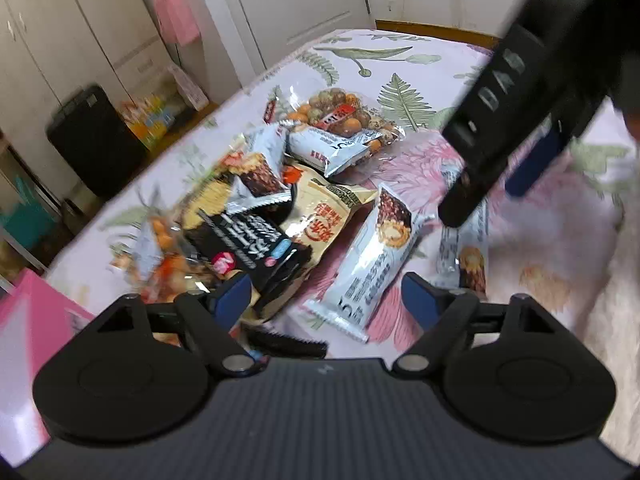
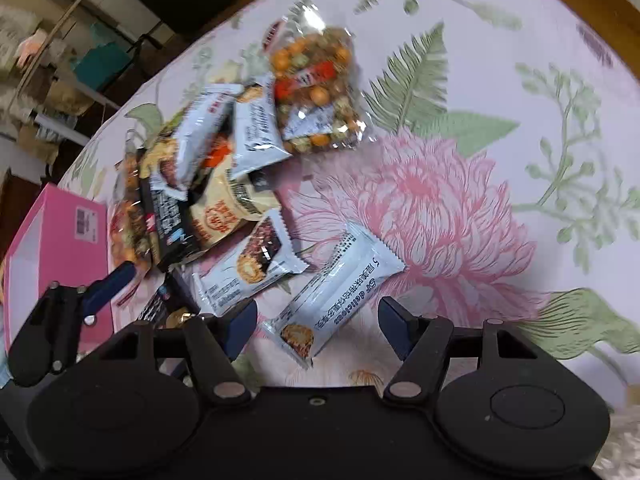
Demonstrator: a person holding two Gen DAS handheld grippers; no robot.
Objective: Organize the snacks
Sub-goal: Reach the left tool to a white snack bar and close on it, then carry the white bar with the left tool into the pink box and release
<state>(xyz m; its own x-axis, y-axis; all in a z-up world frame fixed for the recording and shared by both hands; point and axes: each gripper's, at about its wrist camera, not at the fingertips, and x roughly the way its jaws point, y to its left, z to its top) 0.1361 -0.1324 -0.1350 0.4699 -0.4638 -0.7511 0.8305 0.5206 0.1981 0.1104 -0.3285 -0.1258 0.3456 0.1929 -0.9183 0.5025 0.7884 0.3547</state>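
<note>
A heap of snack packs lies on a floral tablecloth (image 2: 440, 200). It holds a clear bag of coloured coated nuts (image 1: 344, 114) (image 2: 316, 88), a tan packet (image 1: 324, 216) (image 2: 224, 212), a black packet (image 1: 256, 252) (image 2: 172, 224) and several white bar wrappers. My left gripper (image 1: 326, 304) is open, low over one white bar (image 1: 368, 268). My right gripper (image 2: 316, 324) is open over another white bar (image 2: 336, 292). The right gripper also shows in the left wrist view (image 1: 516, 128), above a white bar (image 1: 464, 252). The left gripper shows at the left edge of the right wrist view (image 2: 80, 304).
A pink box (image 2: 56, 248) (image 1: 28, 328) stands at the left of the heap. The table's wooden edge (image 2: 580, 12) runs along the far right. A black case (image 1: 92, 140) and cupboards stand beyond the table on the left.
</note>
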